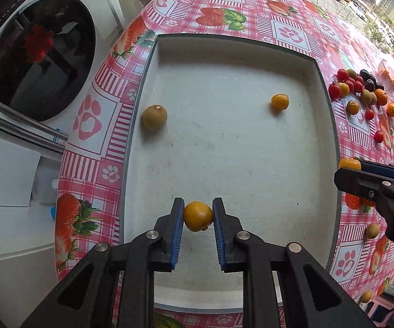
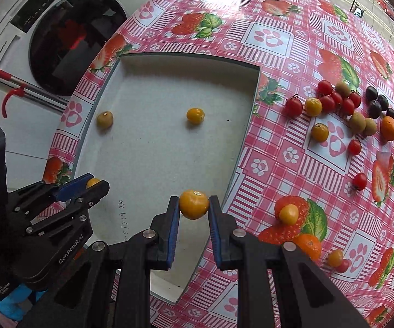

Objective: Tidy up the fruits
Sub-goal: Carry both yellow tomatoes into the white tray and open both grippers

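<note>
Left gripper point(image 1: 198, 214) jaws clamp an orange fruit point(image 1: 197, 216) – right gripper point(image 2: 194, 205) likewise, seemingly, yellow fruit point(image 2: 194, 204) between.

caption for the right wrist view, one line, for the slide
Right gripper holds a yellow-orange fruit at the white tray edge; two fruits lie inside, more scattered on the strawberry tablecloth.

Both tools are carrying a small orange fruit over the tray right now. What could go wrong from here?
1. Round fruit: the orange fruit in the left tool may roll across the tray once released.
2. The right tool holds its fruit by the tips near the tray's edge; it could land outside.
</note>
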`<state>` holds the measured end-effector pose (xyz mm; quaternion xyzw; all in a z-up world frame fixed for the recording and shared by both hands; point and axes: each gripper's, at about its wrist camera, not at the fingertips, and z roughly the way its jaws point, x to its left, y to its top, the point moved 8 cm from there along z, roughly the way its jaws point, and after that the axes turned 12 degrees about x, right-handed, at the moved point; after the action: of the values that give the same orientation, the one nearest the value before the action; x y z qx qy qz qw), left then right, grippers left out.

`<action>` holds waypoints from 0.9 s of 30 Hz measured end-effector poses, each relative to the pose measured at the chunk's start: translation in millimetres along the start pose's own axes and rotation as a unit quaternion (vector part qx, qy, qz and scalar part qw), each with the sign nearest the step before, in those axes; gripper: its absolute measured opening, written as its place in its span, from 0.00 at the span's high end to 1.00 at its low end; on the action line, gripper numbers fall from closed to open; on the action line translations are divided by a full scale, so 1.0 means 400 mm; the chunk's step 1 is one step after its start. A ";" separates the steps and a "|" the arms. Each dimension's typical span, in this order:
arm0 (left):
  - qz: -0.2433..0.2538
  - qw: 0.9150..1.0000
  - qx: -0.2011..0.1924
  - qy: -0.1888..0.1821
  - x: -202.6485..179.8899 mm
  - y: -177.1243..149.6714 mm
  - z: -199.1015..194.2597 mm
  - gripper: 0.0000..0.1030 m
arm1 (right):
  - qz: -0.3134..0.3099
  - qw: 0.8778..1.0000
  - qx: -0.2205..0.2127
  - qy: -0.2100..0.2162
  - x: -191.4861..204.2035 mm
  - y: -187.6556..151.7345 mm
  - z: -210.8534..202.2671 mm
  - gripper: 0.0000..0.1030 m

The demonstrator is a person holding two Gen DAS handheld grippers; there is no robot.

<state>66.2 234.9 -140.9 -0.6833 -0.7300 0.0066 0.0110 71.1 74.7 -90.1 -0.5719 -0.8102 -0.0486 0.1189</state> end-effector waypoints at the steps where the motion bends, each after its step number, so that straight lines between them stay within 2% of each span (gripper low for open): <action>1: -0.001 1.000 0.002 0.002 0.004 0.001 0.006 0.78 | -0.003 1.000 0.003 -0.001 0.008 0.004 0.007 0.78; 10: 0.001 1.000 0.023 0.015 0.014 0.004 0.066 0.78 | -0.024 0.999 0.038 -0.027 0.046 0.031 0.095 0.78; 14: 0.004 1.000 0.019 0.022 0.004 0.005 0.080 0.78 | -0.031 0.997 0.057 -0.042 0.053 0.034 0.136 0.77; 16: 0.006 0.999 0.018 0.030 0.004 0.005 0.081 0.70 | -0.033 0.996 0.066 -0.045 0.055 0.032 0.152 0.77; 17: 0.005 0.999 0.018 0.035 0.007 0.007 0.081 0.45 | -0.034 0.996 0.071 -0.044 0.055 0.031 0.157 0.73; 18: 0.000 0.999 0.020 0.043 0.011 0.008 0.084 0.31 | -0.036 0.996 0.069 -0.038 0.060 0.032 0.157 0.68; 19: -0.007 0.999 0.015 0.052 0.022 0.009 0.082 0.31 | -0.037 0.996 0.068 -0.042 0.061 0.034 0.155 0.60; 20: -0.008 0.999 0.015 0.043 0.024 0.009 0.082 0.31 | -0.038 0.996 0.069 -0.050 0.059 0.037 0.156 0.48; 21: -0.009 0.999 0.015 0.035 0.030 0.009 0.079 0.31 | -0.036 0.996 0.067 -0.039 0.058 0.040 0.152 0.47; 22: -0.007 0.999 0.016 0.029 0.029 0.008 0.074 0.31 | -0.031 0.997 0.064 -0.021 0.057 0.042 0.145 0.41; 23: -0.005 1.000 0.017 0.024 0.027 0.007 0.070 0.31 | -0.026 0.998 0.060 0.003 0.057 0.045 0.134 0.29; 25: 0.002 0.999 0.010 0.033 0.027 0.012 0.058 0.31 | -0.019 0.999 0.041 0.027 0.059 0.052 0.094 0.16; 27: 0.006 1.000 0.003 0.029 0.021 0.018 0.045 0.31 | -0.022 0.998 0.018 0.048 0.059 0.055 0.042 0.16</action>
<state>72.5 243.9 -158.8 -0.6873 -0.7254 -0.0106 0.0342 81.7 107.5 -101.8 -0.5486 -0.8168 -0.0635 0.1668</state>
